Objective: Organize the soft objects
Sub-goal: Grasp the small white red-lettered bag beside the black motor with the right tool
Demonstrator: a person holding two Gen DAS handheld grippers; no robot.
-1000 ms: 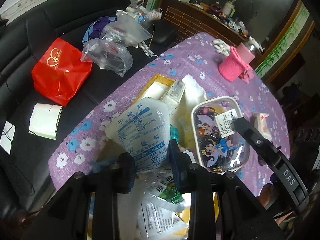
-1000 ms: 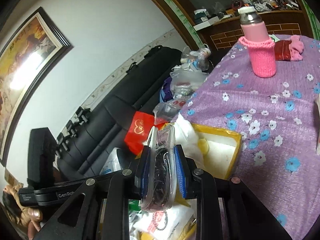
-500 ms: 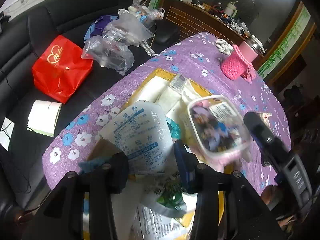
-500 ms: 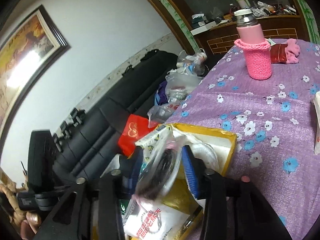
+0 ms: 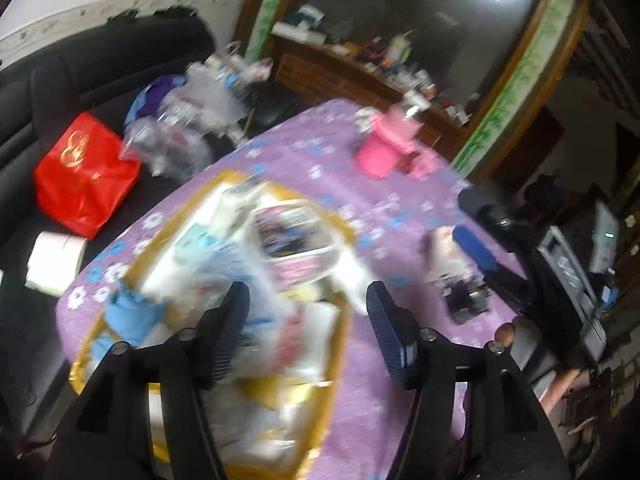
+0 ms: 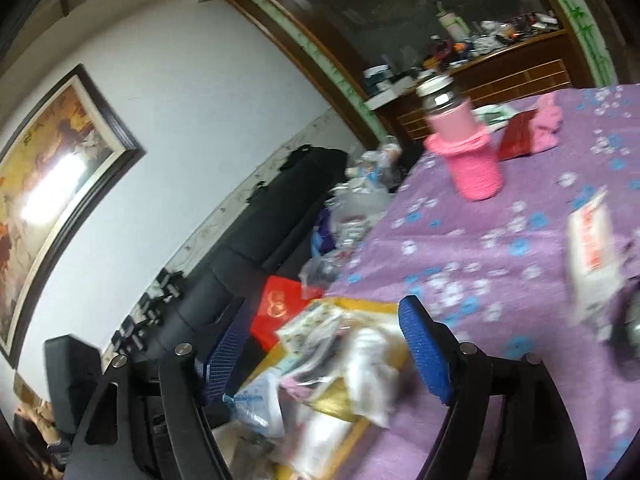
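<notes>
A yellow-rimmed box (image 5: pixel 340 316) on the purple flowered tablecloth (image 5: pixel 360 184) is heaped with soft packets. A clear pouch with a cartoon picture (image 5: pixel 296 232) lies on top, beside a white desiccant bag (image 5: pixel 224 256). My left gripper (image 5: pixel 306 320) is open and empty above the box. My right gripper (image 6: pixel 324 344) is open and empty over the box's corner (image 6: pixel 360 304), with loose packets (image 6: pixel 360 364) below it. Both views are blurred.
A pink-sleeved bottle (image 6: pixel 468 152) and a red and pink item (image 6: pixel 532 128) stand at the table's far end. A white packet (image 6: pixel 596 240) and dark items (image 5: pixel 464 296) lie to the right. A black sofa (image 5: pixel 92 88) holds a red bag (image 5: pixel 84 172) and plastic bags (image 5: pixel 188 128).
My left gripper let go of the desiccant bag and my right gripper let go of the cartoon pouch; both opened and pulled back. The pouch now lies in the box.
</notes>
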